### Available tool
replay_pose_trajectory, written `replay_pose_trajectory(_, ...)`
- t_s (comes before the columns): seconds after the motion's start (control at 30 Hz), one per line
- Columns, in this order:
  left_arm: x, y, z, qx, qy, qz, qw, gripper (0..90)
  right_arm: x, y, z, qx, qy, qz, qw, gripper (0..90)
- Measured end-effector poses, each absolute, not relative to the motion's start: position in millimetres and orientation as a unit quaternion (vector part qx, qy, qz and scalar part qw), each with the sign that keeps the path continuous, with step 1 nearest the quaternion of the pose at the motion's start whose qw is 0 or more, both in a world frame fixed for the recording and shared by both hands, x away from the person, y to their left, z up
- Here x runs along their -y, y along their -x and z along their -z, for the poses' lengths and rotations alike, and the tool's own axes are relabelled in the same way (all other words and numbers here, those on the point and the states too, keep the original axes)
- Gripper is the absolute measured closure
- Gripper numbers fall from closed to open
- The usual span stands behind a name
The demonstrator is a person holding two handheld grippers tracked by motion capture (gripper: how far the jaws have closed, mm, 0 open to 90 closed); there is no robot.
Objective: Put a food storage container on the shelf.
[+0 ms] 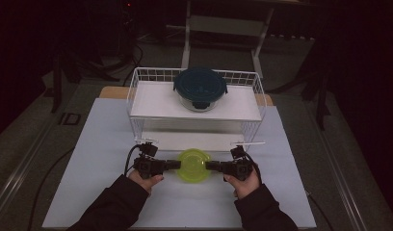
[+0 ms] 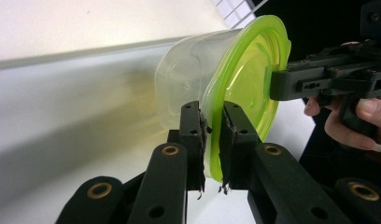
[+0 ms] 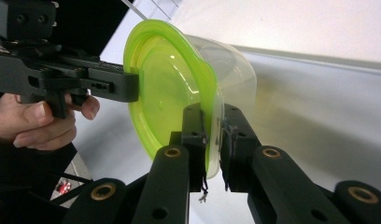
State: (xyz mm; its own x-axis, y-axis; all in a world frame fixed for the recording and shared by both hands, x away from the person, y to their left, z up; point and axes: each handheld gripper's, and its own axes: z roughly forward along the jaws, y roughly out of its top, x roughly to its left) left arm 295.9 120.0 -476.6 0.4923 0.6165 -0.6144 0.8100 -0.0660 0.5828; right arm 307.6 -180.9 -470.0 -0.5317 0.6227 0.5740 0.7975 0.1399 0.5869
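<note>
A clear plastic container with a lime-green lid sits on the white table in front of the wire rack. My left gripper is shut on the lid's rim from the left. From the opposite side my right gripper is shut on the rim. In the left gripper view the clear tub shows behind the lid. The right gripper view has the green lid facing the camera, with the tub beyond it.
A white wire rack with two shelves stands just behind the container. On its top shelf sits a glass bowl with a dark blue lid. The white table mat spreads to both sides, and dark floor surrounds it.
</note>
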Motion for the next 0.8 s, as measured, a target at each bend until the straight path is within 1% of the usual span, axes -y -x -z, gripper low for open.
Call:
replay_pose_trajectory(0.43,-117,-280,434,-0.46,-0.73,0.076,0.5,79.7,189,-291,432,0.746,0.455,0.48,0.08,81.2)
replay_pose_trajectory(0.6,-116,-281,414,-0.45,-0.732,0.075,0.505,79.7,192,-287,415,0.742,0.451,0.492,0.072,81.1)
replay_pose_trajectory(0.8,-114,-282,389,-0.44,-0.732,0.057,0.518,79.9,195,-287,391,0.739,0.44,0.506,0.056,81.1)
